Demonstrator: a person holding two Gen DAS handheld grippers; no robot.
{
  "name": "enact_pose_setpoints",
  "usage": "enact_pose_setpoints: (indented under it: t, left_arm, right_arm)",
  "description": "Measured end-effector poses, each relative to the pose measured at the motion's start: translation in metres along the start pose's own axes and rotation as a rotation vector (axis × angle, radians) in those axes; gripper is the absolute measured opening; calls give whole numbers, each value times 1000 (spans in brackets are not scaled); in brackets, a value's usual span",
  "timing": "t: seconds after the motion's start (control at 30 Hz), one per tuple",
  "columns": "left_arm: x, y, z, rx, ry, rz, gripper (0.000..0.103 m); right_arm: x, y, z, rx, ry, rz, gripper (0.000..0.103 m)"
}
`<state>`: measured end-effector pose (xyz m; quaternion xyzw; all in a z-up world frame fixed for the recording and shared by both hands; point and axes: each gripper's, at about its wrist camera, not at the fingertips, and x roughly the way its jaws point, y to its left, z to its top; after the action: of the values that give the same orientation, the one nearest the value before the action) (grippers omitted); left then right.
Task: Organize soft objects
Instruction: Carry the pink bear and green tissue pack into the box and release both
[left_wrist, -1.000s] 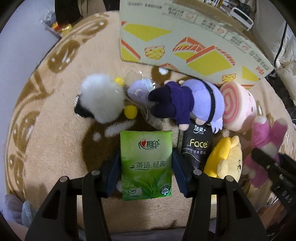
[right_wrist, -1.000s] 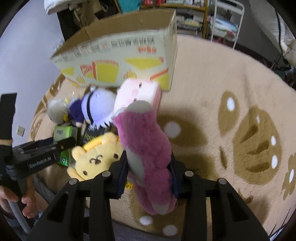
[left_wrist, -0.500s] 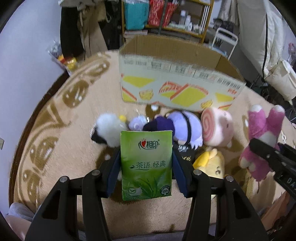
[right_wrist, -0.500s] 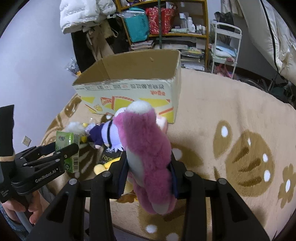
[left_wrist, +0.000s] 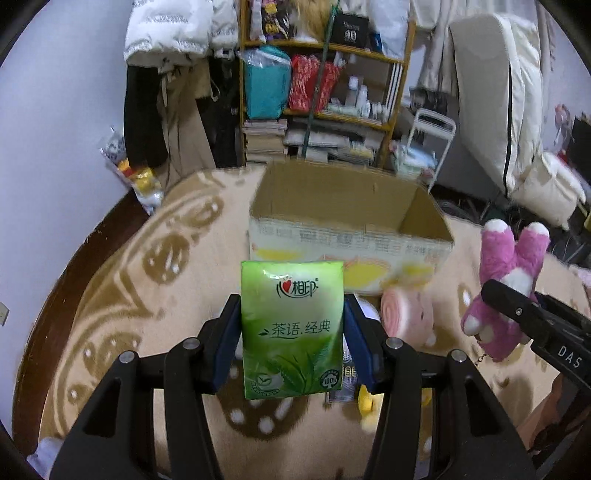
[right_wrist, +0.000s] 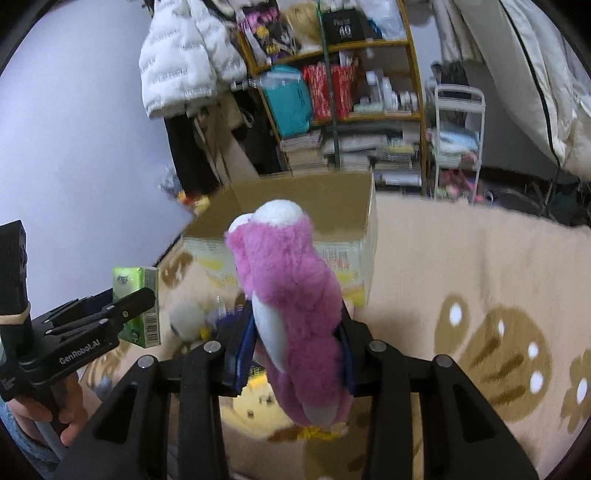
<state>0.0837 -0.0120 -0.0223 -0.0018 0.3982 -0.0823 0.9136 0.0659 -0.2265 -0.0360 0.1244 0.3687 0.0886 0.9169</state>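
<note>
My left gripper (left_wrist: 291, 332) is shut on a green tissue pack (left_wrist: 291, 328) and holds it in the air in front of the open cardboard box (left_wrist: 347, 221). The pack also shows in the right wrist view (right_wrist: 138, 306). My right gripper (right_wrist: 295, 339) is shut on a pink plush bear (right_wrist: 295, 306), raised before the same box (right_wrist: 303, 206). The bear also shows in the left wrist view (left_wrist: 506, 280). A pink roll plush (left_wrist: 406, 314) and a yellow plush (right_wrist: 258, 406) lie on the rug below.
A beige patterned rug (right_wrist: 480, 295) covers the floor. A white fluffy plush (right_wrist: 186, 317) lies near the box. A cluttered shelf (left_wrist: 325, 92), hanging clothes (left_wrist: 162, 74) and a white rack (right_wrist: 458, 140) stand behind the box.
Both grippers have risen from the pile with their loads. The box interior has come into view and the plush toys on the rug have dropped low in both views.
</note>
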Motion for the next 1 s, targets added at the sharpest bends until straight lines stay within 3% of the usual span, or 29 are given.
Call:
enact_pose_setpoints:
  t: [0.3, 0.5, 0.6, 1.0]
  left_arm:
    - [4, 1, 76, 37, -165, 44, 52]
    - [25, -6, 103, 44, -208, 39, 52]
    - [45, -10, 107, 50, -189, 15, 52]
    - [107, -23, 90, 66, -61, -15, 52]
  right_arm:
    - [5, 9, 79, -39, -118, 14, 41]
    - [22, 17, 112, -90, -191, 52, 41]
    - [34, 14, 112, -85, -203, 54, 42]
    - [96, -22, 86, 2, -32, 72, 43]
